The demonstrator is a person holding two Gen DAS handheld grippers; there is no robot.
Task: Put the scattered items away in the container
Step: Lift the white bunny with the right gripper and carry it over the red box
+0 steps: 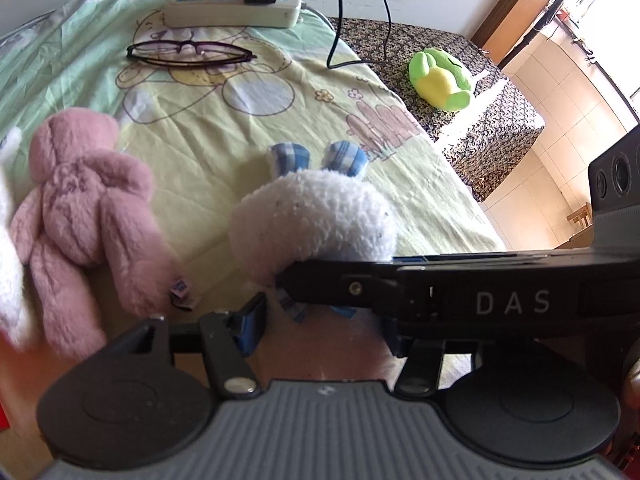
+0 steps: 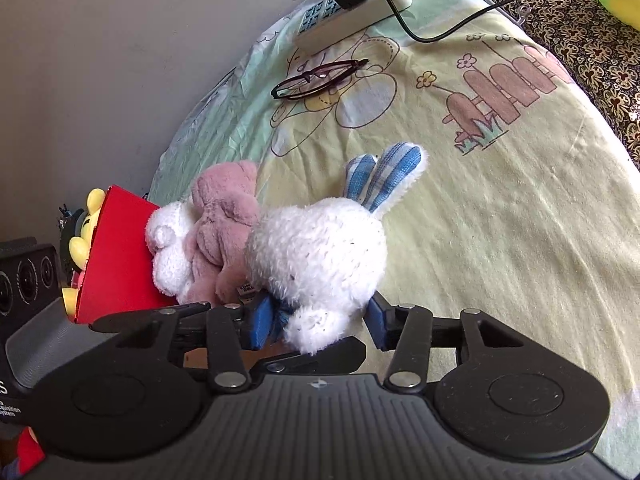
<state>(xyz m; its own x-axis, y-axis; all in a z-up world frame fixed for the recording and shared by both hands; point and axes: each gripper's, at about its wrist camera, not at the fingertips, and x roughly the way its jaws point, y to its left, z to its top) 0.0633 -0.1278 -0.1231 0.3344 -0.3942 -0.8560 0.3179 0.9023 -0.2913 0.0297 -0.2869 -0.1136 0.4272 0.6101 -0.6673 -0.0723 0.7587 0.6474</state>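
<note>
Between both grippers' fingers sits white rabbit (image 2: 316,248).

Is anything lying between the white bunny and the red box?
Yes. The pink plush and a smaller white plush lie between the bunny and the red box, against its side.

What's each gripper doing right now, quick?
Left gripper: open; the blue bow of the white bunny sits between its pads, not pinched.
Right gripper: closed on the white bunny's lower body.
</note>
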